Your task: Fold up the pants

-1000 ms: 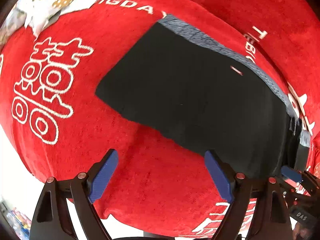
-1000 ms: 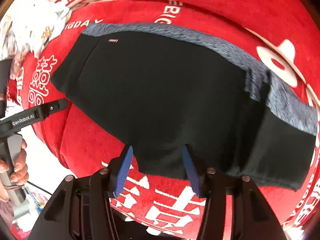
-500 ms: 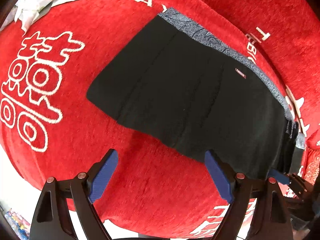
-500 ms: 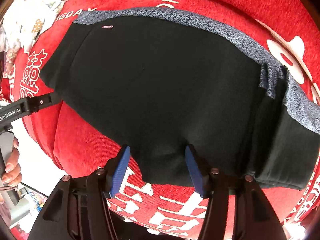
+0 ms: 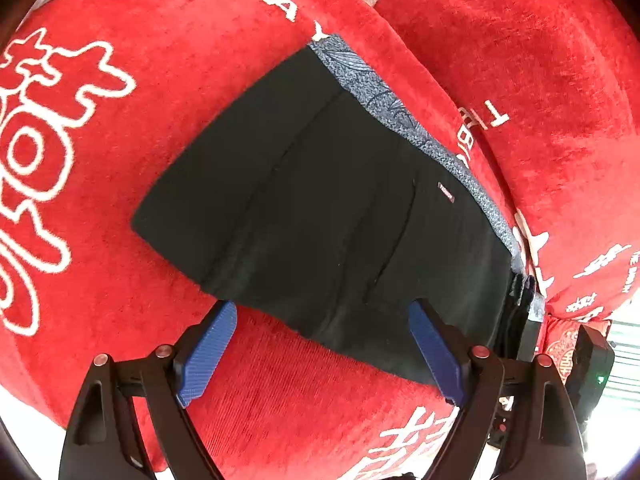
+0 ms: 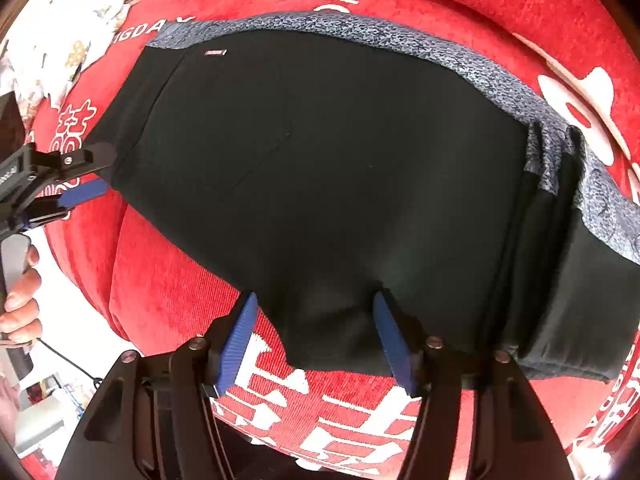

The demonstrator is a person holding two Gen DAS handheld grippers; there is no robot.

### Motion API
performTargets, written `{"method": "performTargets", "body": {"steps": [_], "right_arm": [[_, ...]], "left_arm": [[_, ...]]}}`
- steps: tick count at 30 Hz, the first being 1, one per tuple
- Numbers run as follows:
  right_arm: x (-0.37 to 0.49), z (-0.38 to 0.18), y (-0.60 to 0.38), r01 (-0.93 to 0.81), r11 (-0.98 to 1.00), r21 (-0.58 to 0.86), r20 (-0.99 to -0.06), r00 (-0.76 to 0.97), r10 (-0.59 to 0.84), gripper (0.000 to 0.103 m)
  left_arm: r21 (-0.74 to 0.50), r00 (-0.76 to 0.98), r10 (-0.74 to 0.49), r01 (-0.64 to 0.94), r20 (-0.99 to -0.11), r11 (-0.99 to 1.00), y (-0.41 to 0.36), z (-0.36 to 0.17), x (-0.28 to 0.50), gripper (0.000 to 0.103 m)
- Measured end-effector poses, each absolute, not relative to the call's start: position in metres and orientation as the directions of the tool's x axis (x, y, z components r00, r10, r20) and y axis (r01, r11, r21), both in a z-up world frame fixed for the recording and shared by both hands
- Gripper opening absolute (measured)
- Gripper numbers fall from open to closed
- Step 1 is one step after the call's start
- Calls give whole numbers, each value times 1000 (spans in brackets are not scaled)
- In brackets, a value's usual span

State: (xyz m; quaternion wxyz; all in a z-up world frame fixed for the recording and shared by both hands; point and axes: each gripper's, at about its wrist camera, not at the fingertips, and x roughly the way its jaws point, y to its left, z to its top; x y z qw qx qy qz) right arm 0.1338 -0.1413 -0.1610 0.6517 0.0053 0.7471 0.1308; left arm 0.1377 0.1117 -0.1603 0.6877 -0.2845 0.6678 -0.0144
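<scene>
Black pants (image 5: 320,208) with a speckled grey-blue waistband (image 5: 400,120) lie folded flat on a red cushion (image 5: 160,80). My left gripper (image 5: 322,314) is open just over the pants' near edge, and the cloth runs between its blue fingers untouched. In the right wrist view the same pants (image 6: 320,160) fill the middle, with stacked folds at the right (image 6: 552,260). My right gripper (image 6: 315,302) straddles the near hem; its jaws are opening and the pads do not press the cloth. The left gripper (image 6: 80,176) shows at the pants' left corner.
The red cushion (image 6: 168,288) carries white characters and drops off at its front edge to a pale floor (image 6: 72,320). A red back cushion (image 5: 520,80) rises behind. Patterned white cloth (image 6: 60,40) lies at the far left. A hand (image 6: 20,304) grips the left handle.
My left gripper has tipped down and come closer, so the pants' near edge now sits between its fingers. The right jaws have spread a little wider around the hem.
</scene>
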Motion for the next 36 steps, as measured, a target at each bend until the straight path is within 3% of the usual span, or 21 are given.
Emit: {"method": "performTargets", "body": {"steps": [15, 21, 22, 24, 25, 26, 30, 34, 36], "right_arm": [[125, -166, -140, -188, 962, 199, -975, -133, 176, 68], [125, -165, -137, -191, 962, 196, -976, -135, 172, 68], [125, -165, -136, -190, 962, 196, -976, -135, 172, 68], [129, -161, -137, -186, 962, 199, -975, -135, 175, 68], [132, -158, -138, -184, 962, 200, -975, -131, 177, 68], [135, -154, -139, -181, 963, 200, -976, -122, 180, 68], [168, -123, -143, -165, 954, 249, -968, -61, 242, 68], [219, -101, -126, -159, 908, 387, -922, -83, 378, 68], [245, -95, -106, -176, 872, 457, -889, -118, 442, 69]], "left_arm": [[-503, 214, -458, -452, -863, 737, 109, -194, 145, 89], [-531, 297, -443, -384, -846, 755, 97, -164, 151, 89], [-509, 298, -419, -374, -858, 775, 93, -160, 152, 89], [-391, 270, -305, -366, -913, 845, 83, -155, 158, 74], [-283, 235, -208, -355, -949, 891, 76, -157, 162, 58], [-209, 211, -142, -340, -967, 917, 70, -159, 164, 48], [-89, 253, -28, -235, -967, 968, 51, -150, 162, 41], [196, 342, 186, -4, -921, 981, 5, -142, 151, 41], [282, 376, 239, 62, -895, 957, -4, -142, 144, 41]]}}
